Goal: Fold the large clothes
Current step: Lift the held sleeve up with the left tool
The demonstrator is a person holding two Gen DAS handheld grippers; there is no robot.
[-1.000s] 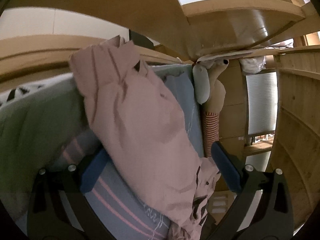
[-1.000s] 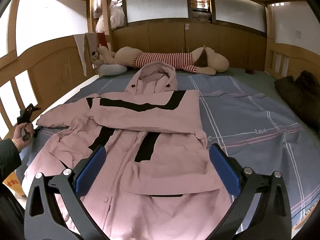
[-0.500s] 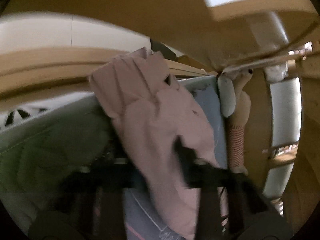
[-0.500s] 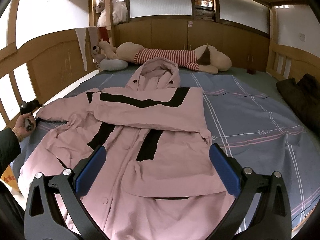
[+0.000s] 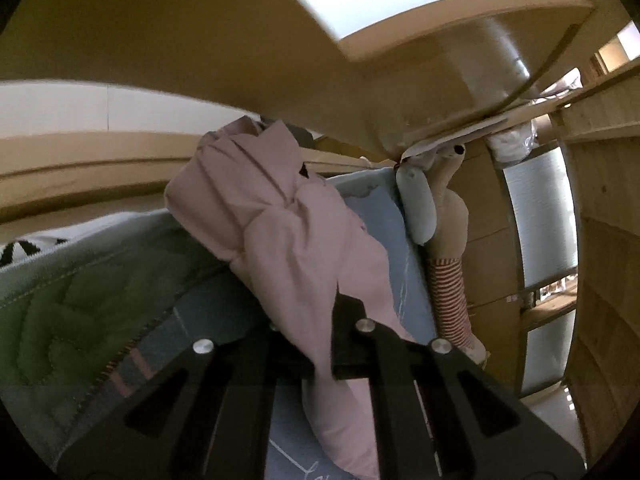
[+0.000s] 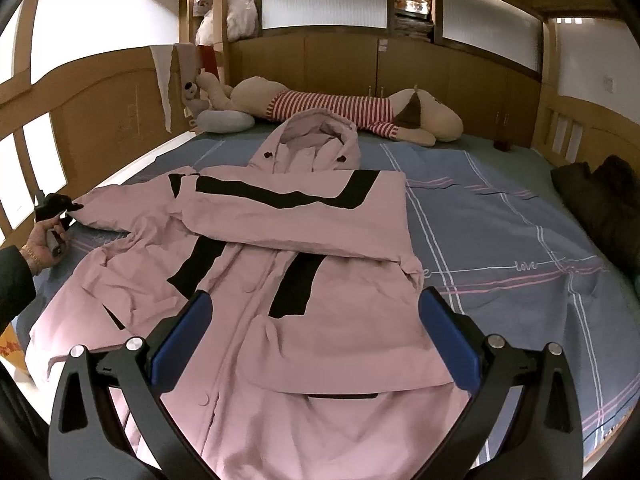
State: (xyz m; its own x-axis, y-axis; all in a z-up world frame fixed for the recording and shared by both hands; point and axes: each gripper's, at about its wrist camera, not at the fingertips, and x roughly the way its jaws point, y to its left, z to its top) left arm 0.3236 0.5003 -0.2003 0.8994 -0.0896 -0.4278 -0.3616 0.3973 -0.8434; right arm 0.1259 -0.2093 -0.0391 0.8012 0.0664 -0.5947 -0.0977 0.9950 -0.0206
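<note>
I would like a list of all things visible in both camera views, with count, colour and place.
jacket: one, pink with black stripes, spread on the bed, one sleeve folded across the chest
bedsheet: one, blue with pink and white lines, under the jacket
plush dog: one, beige with red-striped shirt, at the head of the bed
dark garment: one, blackish, right edge of the bed
left gripper: black, shut on the sleeve
right gripper: blue pads, open above the hem

Wooden bed frame (image 6: 120, 92) and panelled headboard (image 6: 340, 60), frosted windows (image 6: 324, 0) above, white walls (image 6: 100, 8)
</note>
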